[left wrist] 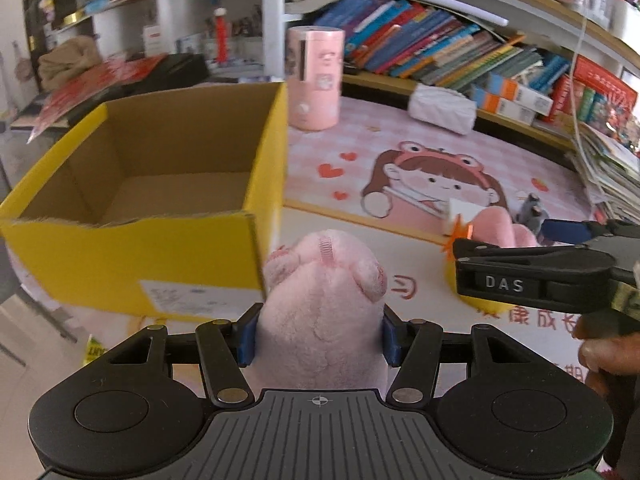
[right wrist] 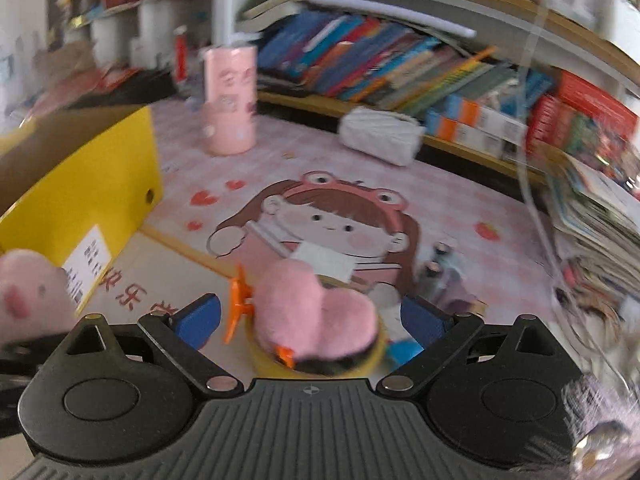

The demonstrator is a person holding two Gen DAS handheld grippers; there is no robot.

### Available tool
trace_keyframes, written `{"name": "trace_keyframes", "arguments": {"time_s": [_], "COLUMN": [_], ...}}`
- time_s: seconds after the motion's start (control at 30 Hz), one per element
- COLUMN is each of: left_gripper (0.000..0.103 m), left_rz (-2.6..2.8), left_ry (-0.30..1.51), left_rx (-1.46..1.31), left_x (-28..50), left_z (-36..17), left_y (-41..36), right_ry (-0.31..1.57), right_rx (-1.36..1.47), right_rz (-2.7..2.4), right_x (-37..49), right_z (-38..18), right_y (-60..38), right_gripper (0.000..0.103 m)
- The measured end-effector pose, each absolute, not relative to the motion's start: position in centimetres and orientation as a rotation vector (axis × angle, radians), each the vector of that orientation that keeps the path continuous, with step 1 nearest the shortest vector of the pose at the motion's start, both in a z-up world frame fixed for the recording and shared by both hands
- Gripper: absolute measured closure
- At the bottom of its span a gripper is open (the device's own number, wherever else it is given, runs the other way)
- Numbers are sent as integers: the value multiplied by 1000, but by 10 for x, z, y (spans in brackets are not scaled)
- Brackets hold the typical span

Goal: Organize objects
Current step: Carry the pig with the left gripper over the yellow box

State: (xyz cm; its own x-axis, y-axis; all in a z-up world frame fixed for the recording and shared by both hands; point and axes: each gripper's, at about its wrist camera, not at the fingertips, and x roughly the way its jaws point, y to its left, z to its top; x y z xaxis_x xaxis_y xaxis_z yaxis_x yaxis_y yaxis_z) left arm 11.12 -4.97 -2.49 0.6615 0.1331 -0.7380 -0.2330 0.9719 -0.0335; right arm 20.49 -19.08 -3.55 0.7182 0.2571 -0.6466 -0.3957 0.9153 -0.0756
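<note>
I read "DAS" in pale letters on the side of the right gripper as my left camera sees it. The desk mat carries red Chinese characters, partly hidden. The yellow box bears a white label too blurred to read

a pale pink plush toy sits beside the yellow cardboard box, brown inside; behind the box, a pink cartoon-printed cylinder.

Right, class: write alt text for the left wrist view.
The left gripper clamps a pink plush toy beside an open, empty yellow cardboard box. The right gripper reaches in from the right, over a cartoon-girl desk mat.
</note>
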Motion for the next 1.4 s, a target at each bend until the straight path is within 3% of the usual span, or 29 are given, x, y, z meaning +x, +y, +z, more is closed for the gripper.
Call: {"name": "trace_keyframes", "arguments": {"time_s": [0.2, 0.37, 0.43, 0.83, 1.4], "left_gripper": [47, 47, 47, 47, 47], "left_rz": [228, 228, 230, 177, 63], "left_ry": [826, 824, 826, 790, 708], "left_rx": [-135, -131, -131, -138, -151], "left_x": [103, 100, 99, 94, 64], "left_z": [-25, -25, -25, -21, -7], "left_y": [-46, -46, -46, -43, 5], "right_ry": [651, 625, 613, 488, 686], "right_rx": [-318, -382, -366, -269, -43], "right_rz": [397, 407, 442, 390, 262], "right_x": [212, 218, 218, 190, 114], "right_z": [-48, -56, -53, -10, 11], "right_y": [-175, -174, -176, -189, -168], "right_gripper": [16, 34, 51, 52, 52]}}
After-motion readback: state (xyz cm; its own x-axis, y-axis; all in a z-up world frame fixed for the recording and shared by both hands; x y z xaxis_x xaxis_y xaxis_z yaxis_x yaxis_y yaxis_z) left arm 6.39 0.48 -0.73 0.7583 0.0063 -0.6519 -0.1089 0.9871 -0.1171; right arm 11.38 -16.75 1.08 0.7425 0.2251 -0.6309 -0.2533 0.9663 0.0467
